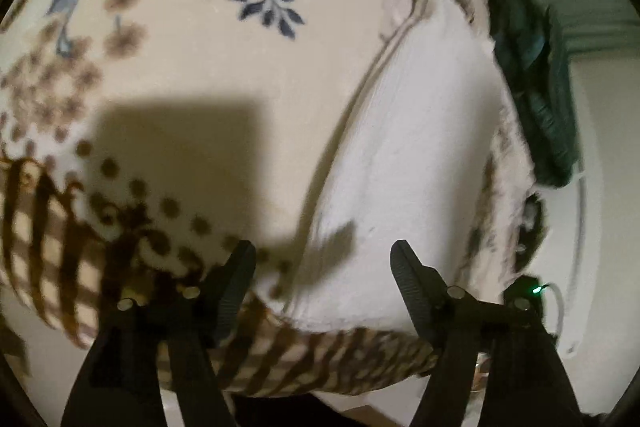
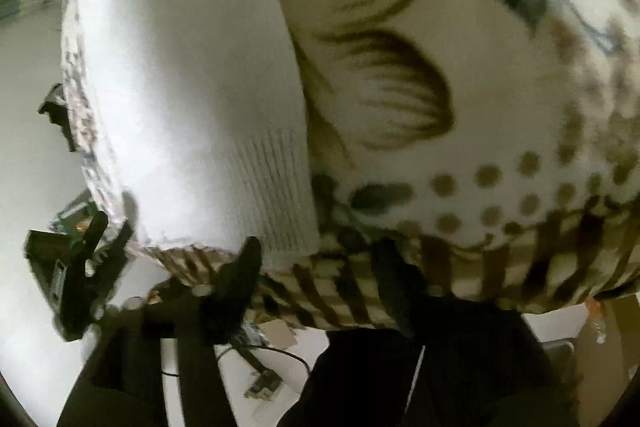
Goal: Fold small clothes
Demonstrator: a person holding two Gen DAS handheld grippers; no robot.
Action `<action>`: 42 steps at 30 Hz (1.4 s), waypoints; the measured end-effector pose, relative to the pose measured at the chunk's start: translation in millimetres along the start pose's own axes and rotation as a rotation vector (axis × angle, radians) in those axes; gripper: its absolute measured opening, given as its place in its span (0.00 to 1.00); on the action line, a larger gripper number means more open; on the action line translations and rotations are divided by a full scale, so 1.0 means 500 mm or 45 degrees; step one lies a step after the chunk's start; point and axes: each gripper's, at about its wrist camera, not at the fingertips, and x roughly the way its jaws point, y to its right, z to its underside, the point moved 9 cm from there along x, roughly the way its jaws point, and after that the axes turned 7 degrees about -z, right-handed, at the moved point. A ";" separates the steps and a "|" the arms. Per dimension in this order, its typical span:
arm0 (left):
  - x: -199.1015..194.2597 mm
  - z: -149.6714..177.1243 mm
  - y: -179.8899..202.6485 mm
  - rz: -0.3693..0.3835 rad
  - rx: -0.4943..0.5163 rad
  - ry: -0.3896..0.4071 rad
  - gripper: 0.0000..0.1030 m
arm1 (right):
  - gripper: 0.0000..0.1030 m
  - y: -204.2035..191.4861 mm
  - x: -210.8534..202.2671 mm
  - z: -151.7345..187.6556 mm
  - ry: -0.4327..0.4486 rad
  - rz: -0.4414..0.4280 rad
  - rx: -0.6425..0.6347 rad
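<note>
white ribbed knit garment [image 1: 408, 155] lying flat on the cream floral blanket [image 1: 224, 67] near its edge | left gripper [image 1: 323, 259] jaws wide apart, hovering over it | right gripper [image 2: 316, 259] apart too, empty | dark green cloth [image 1: 548, 99] beside blanket

I take this for a room at home: I am looking down on a fleecy blanket [image 1: 224, 67] printed with flowers, dots and a checked border. Beyond the blanket's edge are dark green cloth [image 1: 540, 99], pale floor and loose cables [image 2: 276, 351].
</note>
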 end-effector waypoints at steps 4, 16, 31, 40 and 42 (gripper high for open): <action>0.061 -0.003 0.013 0.065 -0.003 -0.079 0.66 | 0.62 0.020 0.000 -0.022 0.031 -0.118 0.078; 0.113 0.069 0.087 -0.057 0.212 -0.158 0.12 | 0.24 -0.036 0.071 -0.046 -0.006 -0.455 0.229; -0.061 -0.078 0.267 0.182 0.102 0.092 0.09 | 0.13 -0.221 -0.163 -0.130 0.184 -0.600 0.061; -0.002 -0.392 0.433 0.259 0.189 0.243 0.09 | 0.13 -0.393 -0.325 -0.460 0.406 -0.613 -0.004; 0.024 -0.458 0.447 0.246 0.188 0.243 0.10 | 0.13 -0.412 -0.344 -0.544 0.433 -0.595 0.000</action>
